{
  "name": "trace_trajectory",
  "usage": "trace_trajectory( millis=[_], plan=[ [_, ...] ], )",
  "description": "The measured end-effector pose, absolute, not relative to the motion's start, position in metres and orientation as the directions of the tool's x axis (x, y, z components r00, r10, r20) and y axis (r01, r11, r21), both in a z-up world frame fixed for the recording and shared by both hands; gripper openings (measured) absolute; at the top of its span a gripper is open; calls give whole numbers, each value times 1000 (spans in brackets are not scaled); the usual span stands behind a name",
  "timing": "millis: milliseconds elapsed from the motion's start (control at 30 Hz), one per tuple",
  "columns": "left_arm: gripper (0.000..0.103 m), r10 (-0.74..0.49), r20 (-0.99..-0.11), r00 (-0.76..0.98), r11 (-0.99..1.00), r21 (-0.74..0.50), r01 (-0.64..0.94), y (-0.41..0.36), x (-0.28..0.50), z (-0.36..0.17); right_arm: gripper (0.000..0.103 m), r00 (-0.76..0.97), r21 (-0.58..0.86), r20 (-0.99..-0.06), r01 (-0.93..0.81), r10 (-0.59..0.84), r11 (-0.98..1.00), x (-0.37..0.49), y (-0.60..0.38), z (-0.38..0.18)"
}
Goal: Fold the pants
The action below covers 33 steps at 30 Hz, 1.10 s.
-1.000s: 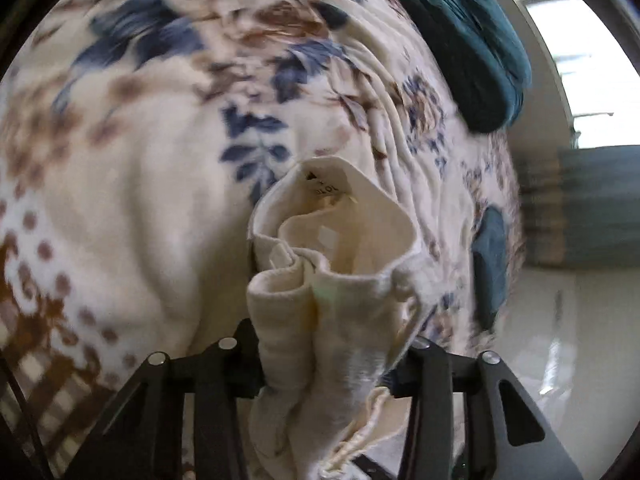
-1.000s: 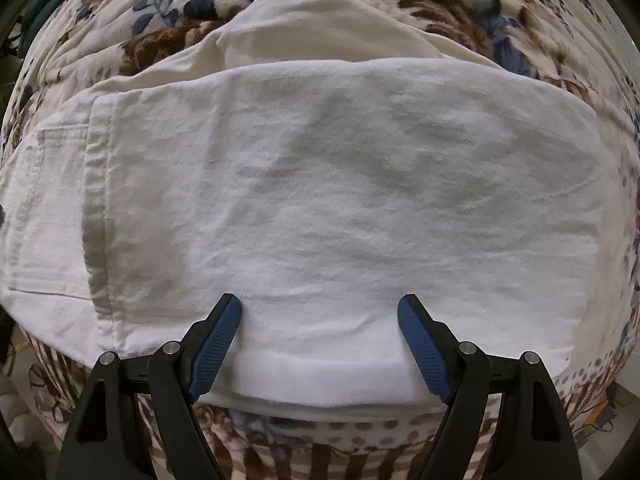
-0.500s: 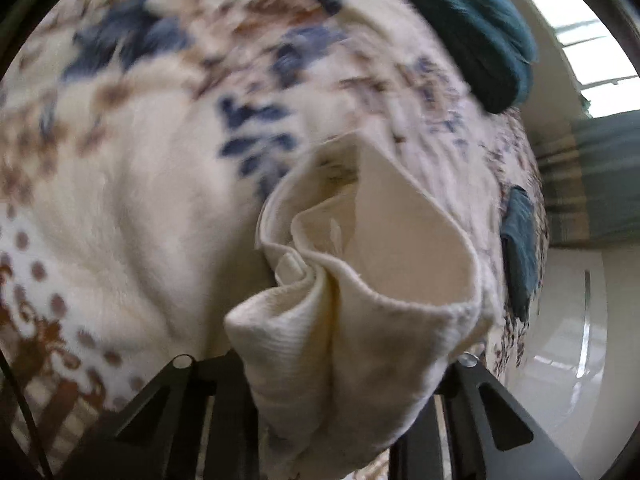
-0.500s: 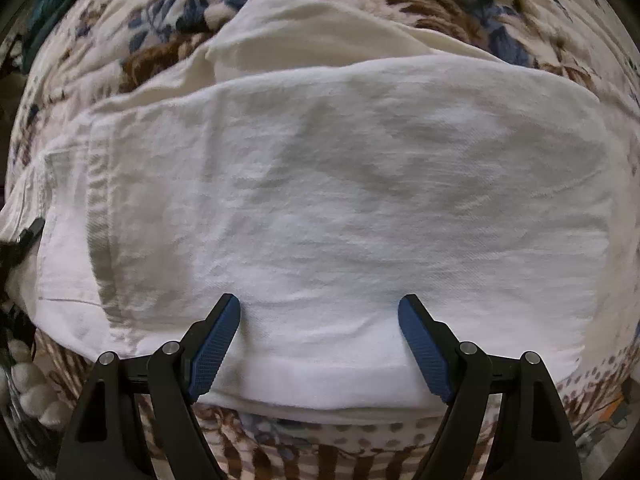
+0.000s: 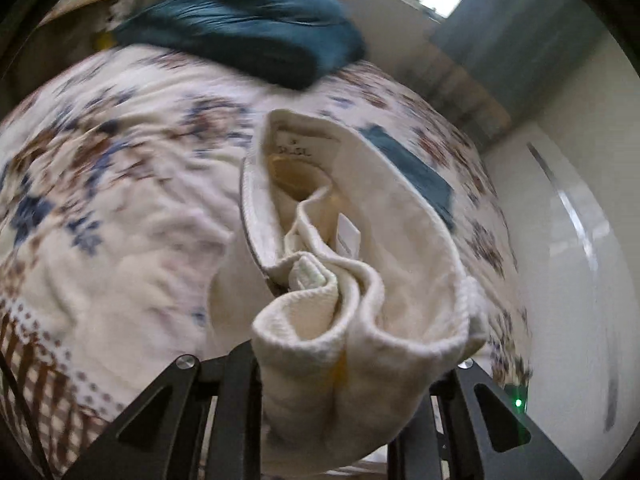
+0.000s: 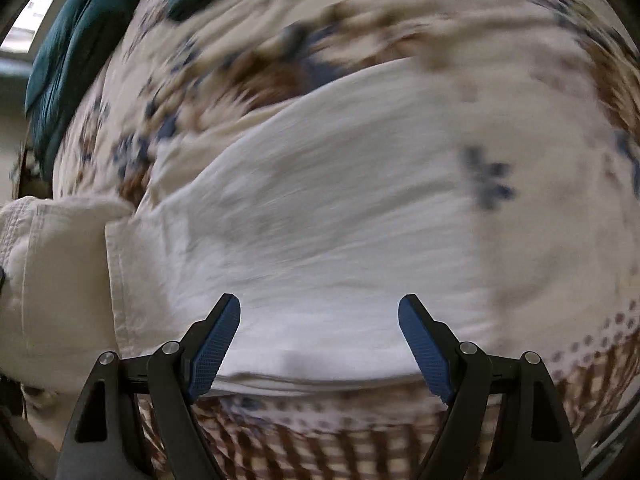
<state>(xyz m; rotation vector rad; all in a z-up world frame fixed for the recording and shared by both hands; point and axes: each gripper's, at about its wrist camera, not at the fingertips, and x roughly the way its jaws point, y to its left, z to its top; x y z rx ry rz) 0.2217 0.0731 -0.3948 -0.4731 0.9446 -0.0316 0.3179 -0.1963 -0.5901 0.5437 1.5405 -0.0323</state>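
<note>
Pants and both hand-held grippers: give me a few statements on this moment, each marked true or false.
1. The left hand-held gripper is shut on a bunched part of the cream pants. True.
2. The right hand-held gripper is clamped on the pants. False: its jaws stand wide apart over the cloth and pinch nothing.
3. The pants lie on a flower-patterned blanket. True.
4. A red pillow lies at the far end of the blanket. False: the pillow is dark teal.
5. A printed label shows inside the lifted waistband. True.
</note>
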Motion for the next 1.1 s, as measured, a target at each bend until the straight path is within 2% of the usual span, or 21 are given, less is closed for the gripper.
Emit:
trace_trajectory(
  millis=[100,233,333,467,533,567,667,700,733,767,933,1033,1100],
  plan=[
    [16,-267,-782,563,924,-374,-81,11,227,-402,84,60,280,-958,406,281,870,299,-242,-592],
    [16,-284,-838,465,956,-288,65,-86,230,-446,84,49,234,-969,488,242,841,271,-305,-604],
    [16,-226,-893,389,972,-180,150,-141,227,-492,84,34,198,-976,542,214,817,248,-342,-612],
    [19,-136,-925,355,977,-65,205,-169,219,-529,84,7,180,-976,585,218,790,226,-382,-621],
    [33,-116,-924,364,976,-38,215,-174,215,-525,84,3,190,-973,585,232,788,218,-395,-624],
    [35,-109,-930,350,974,-29,226,-177,215,-523,84,11,206,-970,577,244,790,217,-400,-623],
    [53,-112,-941,318,967,-29,252,-182,211,-509,84,43,254,-961,531,274,808,214,-413,-616],
    [64,-131,-939,318,967,-50,250,-179,208,-499,85,67,274,-958,505,280,818,219,-412,-611],
    [81,-150,-937,314,967,-73,245,-176,201,-492,89,83,281,-957,488,277,826,224,-411,-607],
    [87,-187,-933,306,965,-116,236,-170,200,-483,91,102,297,-954,471,282,831,229,-412,-602],
    [99,-231,-920,315,972,-205,113,-110,197,-433,91,150,530,-845,370,514,763,272,-384,-574],
    [99,-139,-922,362,988,-152,-6,-49,209,-429,91,130,608,-792,262,597,749,294,-347,-570],
    [99,-69,-937,341,993,-99,-71,-15,221,-449,90,57,612,-787,209,615,763,307,-319,-587]
  ],
)
